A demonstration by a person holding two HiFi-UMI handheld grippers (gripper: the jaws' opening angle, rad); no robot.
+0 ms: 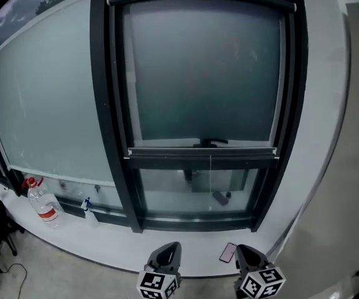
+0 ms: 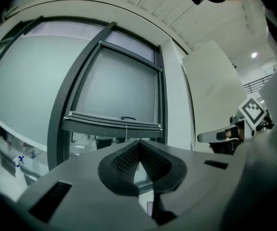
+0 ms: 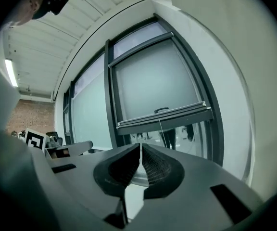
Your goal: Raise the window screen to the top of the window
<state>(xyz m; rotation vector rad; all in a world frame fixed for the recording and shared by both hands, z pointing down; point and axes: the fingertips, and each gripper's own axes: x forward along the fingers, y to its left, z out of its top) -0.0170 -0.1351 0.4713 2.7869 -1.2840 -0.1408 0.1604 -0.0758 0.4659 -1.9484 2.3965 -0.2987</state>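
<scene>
Closest to me, both tools hang low in front of the white sill [image 1: 73,245]. The left gripper [image 1: 172,248] has its ribbed pads pressed together with nothing between them, and the right gripper [image 1: 244,250] is closed on nothing too. A phone [image 1: 228,252] lies on the sill between the two.

Beyond them stands the window. The window screen [image 1: 204,73] is drawn down over most of the pane, and its bottom rail [image 1: 201,152] sits low, with only a strip of clear glass beneath. A small handle [image 1: 209,142] rides on the middle of that rail and a thin cord [image 1: 210,170] hangs below it.

I'd say the lift hasn't begun. This looks like the approach, with neither tool near the rail. The next move calls for one claw to spread, reach forward and up to the handle or the rail's edge, close on it, then carry it straight up the frame — evenly, I'd guess, so the rail doesn't cock in its tracks.

Only the head view shows the phone, a water bottle [image 1: 42,201] and a spray bottle [image 1: 88,210] far left on the sill. The left gripper view looks up at the rail [image 2: 112,121] from below and catches the other tool's marker cube [image 2: 251,109] off to the side. The right gripper view shows the rail [image 3: 165,117] tilted — and a ceiling light [image 3: 8,73].
</scene>
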